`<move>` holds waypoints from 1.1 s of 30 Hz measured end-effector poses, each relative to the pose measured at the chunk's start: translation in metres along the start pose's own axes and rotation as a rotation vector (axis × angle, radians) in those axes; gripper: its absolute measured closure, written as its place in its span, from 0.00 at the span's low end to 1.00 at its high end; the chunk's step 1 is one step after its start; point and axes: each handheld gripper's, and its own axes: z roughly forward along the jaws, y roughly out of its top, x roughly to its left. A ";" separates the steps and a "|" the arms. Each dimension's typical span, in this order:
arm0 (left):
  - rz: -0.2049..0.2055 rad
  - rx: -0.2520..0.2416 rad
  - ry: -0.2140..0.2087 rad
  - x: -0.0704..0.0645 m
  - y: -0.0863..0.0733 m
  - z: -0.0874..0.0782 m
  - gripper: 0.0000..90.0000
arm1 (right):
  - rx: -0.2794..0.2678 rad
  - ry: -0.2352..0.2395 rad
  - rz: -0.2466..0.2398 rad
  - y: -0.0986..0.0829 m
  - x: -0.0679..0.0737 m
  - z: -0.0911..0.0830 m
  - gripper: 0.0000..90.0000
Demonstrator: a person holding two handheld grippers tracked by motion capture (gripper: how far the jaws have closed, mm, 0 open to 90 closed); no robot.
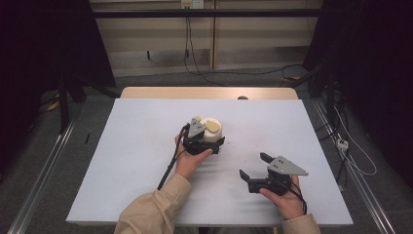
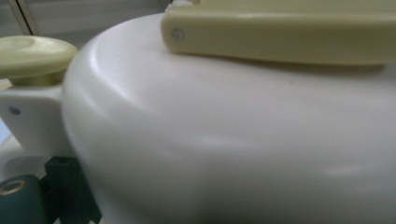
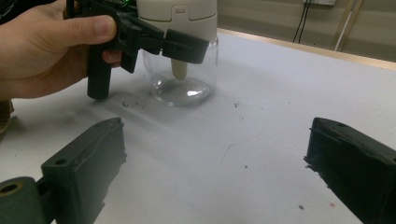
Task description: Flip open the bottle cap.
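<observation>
Jar point(image 1: 213, 130), clear glass with cream lid, upright at the middle of the table point(image 1: 122, 161), long axis vertical, lid upward. Left gripper point(image 1: 210, 141) has its jaws closed around the jar just under the lid. Right gripper point(image 1: 254, 166), jaws spread and holding nothing, hovers well apart to the right. Bare tabletop lies between them.

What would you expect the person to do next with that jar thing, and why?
Probably bring the right gripper toward the jar. The left gripper is at the jar's cream lid, its jaws beside the clear glass, while the right gripper's jaws stand open and apart from it, so only one side steadies the jar.
</observation>
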 end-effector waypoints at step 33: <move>0.007 0.004 0.006 -0.001 0.000 0.000 0.06 | 0.033 0.056 0.064 0.042 -0.002 0.033 0.79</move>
